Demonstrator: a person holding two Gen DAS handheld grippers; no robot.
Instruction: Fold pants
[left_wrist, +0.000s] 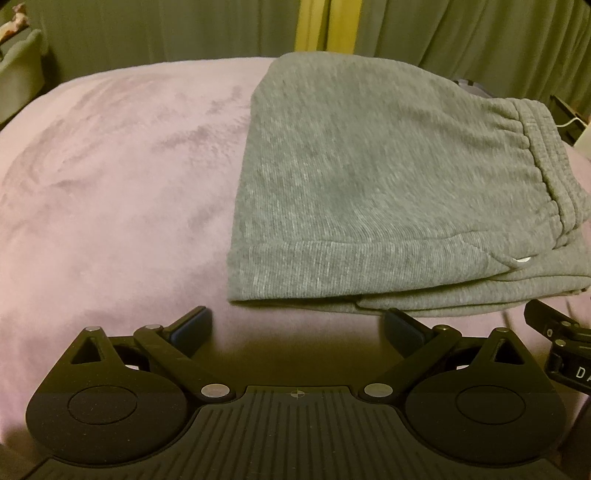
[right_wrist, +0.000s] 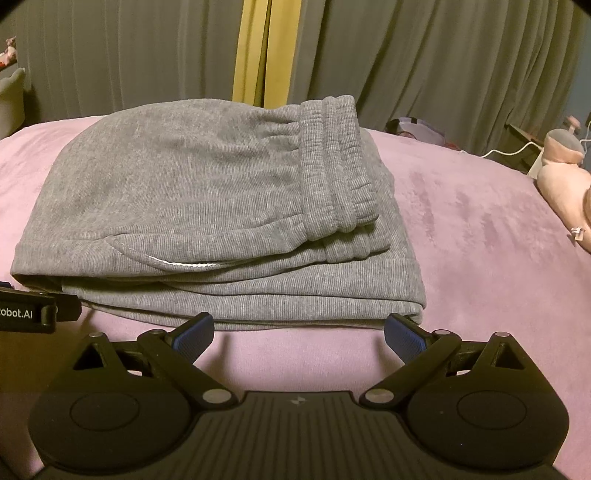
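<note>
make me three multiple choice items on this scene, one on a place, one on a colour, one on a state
1. Where does the waistband of the pants lie in the right wrist view?
A. on the right end of the bundle
B. hanging off the bed
C. tucked out of sight

2. What colour is the blanket under the pants?
A. green
B. pinkish purple
C. white

3. How do the jaws of the right gripper stand?
A. shut on the pants
B. shut on nothing
C. open, holding nothing

Answers:
1. A, the ribbed elastic band sits atop the bundle's right end.
2. B, the plush cover shows that tint in both views.
3. C, the blue pads stand apart with only blanket between them.
</note>
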